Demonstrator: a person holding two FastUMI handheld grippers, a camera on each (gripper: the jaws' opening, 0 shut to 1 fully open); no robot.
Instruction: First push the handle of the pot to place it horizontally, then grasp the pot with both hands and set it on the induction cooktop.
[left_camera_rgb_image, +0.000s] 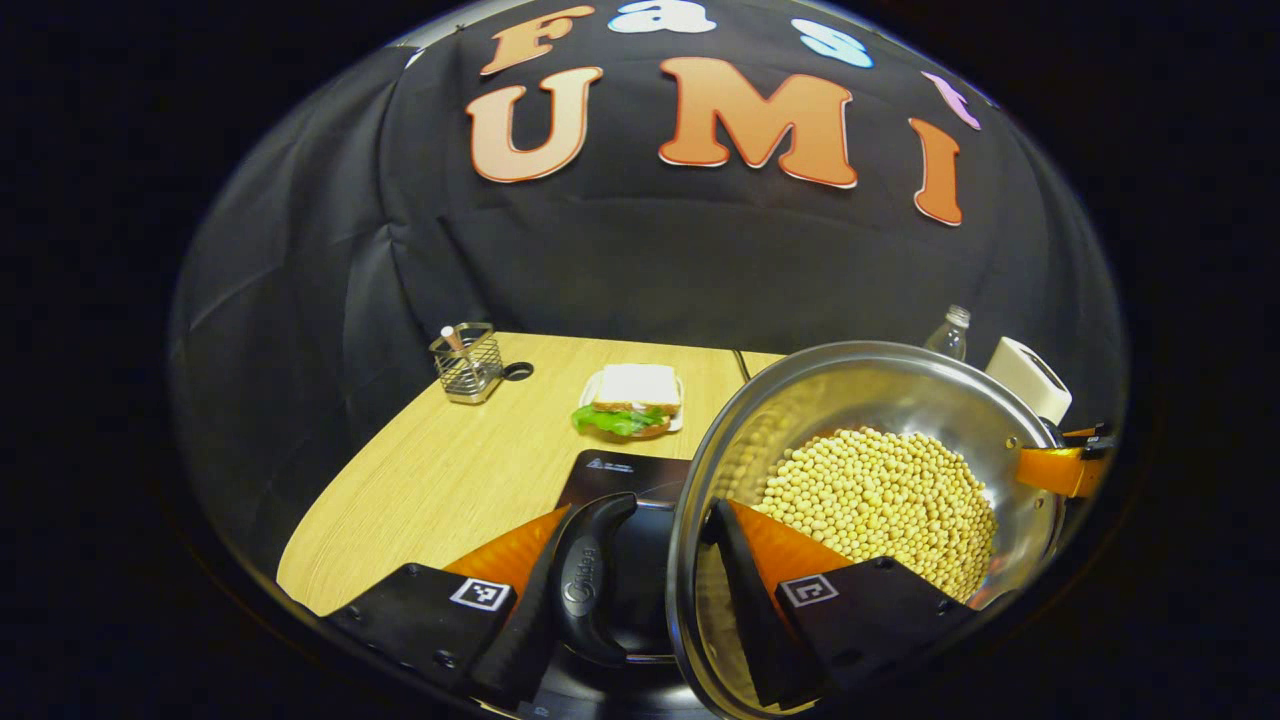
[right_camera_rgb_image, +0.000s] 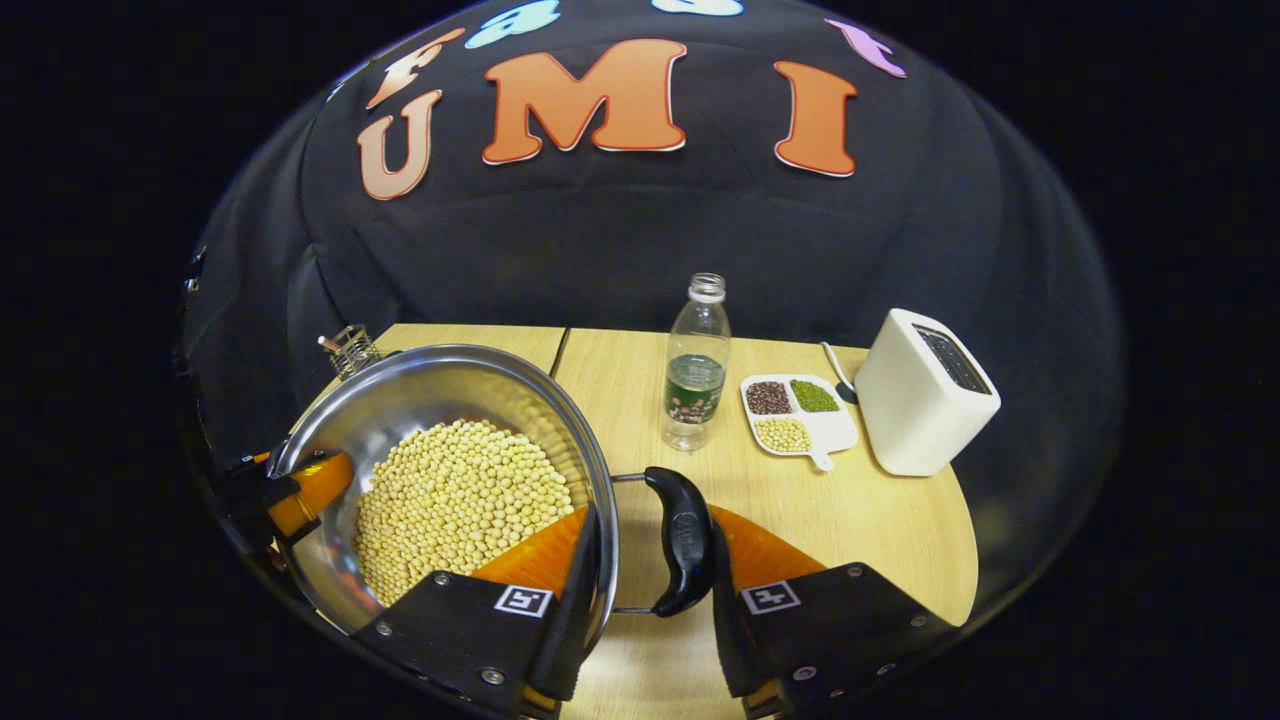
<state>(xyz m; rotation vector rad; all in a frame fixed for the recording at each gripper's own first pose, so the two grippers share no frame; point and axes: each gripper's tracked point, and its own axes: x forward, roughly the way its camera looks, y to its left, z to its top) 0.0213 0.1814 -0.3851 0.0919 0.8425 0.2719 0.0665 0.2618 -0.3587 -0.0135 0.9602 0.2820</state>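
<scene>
Left gripper view puts my left gripper nearest: its two fingers straddle the pot's black side handle and steel wall, one finger outside the handle, the other inside the rim over the soybeans. They sit close around handle and rim, but I cannot tell whether both press, since the contact is hidden behind the handle. The pot's near rim is cut off at the bottom edge. Under the handle lies the glossy black induction cooktop, mostly covered by the pot; whether the base touches it I cannot make out. Across the bowl, the other gripper's finger pokes in at the far rim. Farther out on the pale wood-grain table are a sandwich with lettuce on a plate and a wire caddy.

In the right gripper view my right gripper mirrors this: one finger inside the polished rim, one outside the curved black handle on its thin wire loop, narrow around both. Beyond stand a clear plastic bottle, a white divided dish of dark, green and yellow beans, and a boxy white toaster.
</scene>
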